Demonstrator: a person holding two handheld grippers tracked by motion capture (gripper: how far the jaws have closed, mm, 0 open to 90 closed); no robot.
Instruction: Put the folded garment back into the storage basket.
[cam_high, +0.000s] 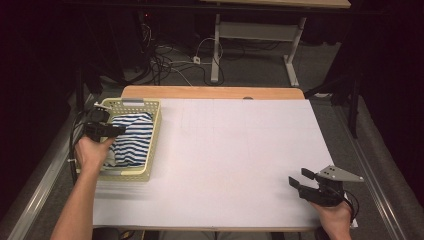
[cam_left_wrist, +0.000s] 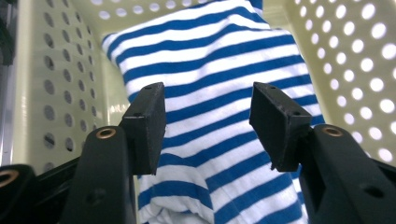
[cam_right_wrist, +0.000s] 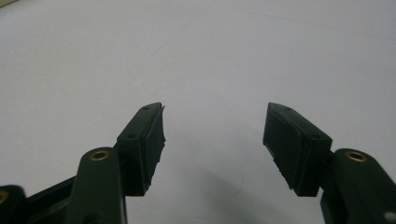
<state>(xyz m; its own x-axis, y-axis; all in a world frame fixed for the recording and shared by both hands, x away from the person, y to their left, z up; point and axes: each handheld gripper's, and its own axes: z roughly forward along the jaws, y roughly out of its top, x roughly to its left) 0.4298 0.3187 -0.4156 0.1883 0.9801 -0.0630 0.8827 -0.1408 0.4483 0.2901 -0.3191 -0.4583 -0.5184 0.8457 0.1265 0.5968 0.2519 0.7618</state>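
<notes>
Your left gripper (cam_left_wrist: 208, 126) hangs wide open and empty over the blue-and-white striped cloth (cam_left_wrist: 219, 93) in the perforated cream plastic basket (cam_left_wrist: 359, 56); lift straight clear so neither pad snags the folds beneath it.

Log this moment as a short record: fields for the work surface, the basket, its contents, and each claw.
surface: white table, near edge at the person's side
basket: pale perforated basket at the table's left edge
contents: blue-and-white striped cloth lying inside the basket
left claw: left claw above the cloth, jaws apart, pads not pressing on it
right claw: right claw near the table's right front corner, jaws apart, nothing between them
</notes>
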